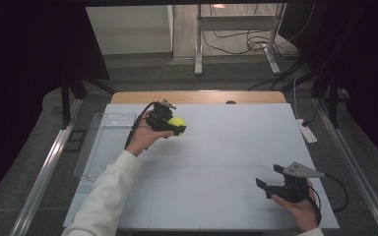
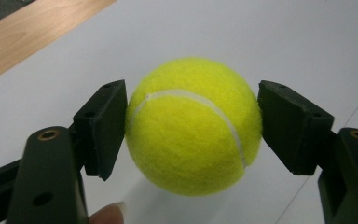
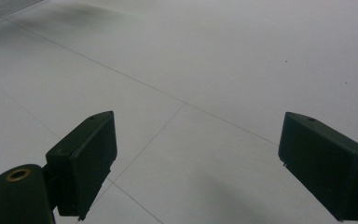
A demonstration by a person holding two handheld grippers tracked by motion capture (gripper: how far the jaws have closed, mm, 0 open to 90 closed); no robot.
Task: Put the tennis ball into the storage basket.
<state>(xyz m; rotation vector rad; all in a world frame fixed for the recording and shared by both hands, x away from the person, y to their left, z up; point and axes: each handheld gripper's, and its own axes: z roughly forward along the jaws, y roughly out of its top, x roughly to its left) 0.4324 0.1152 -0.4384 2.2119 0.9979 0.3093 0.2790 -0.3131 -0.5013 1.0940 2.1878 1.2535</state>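
Two left gripper (image 1: 176,126) fingers (image 2: 103,126) clamp the tennis ball (image 2: 193,125); right gripper (image 3: 198,163) fingers spread wide.

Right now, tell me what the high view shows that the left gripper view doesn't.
High view alone: the right gripper with fingers open and nothing between them, a clear tray at the table's left edge, and the floor beyond. Left gripper view alone: the ball's white seam and a fingertip at the bottom edge. Both: the left gripper shut on the tennis ball above the white table.
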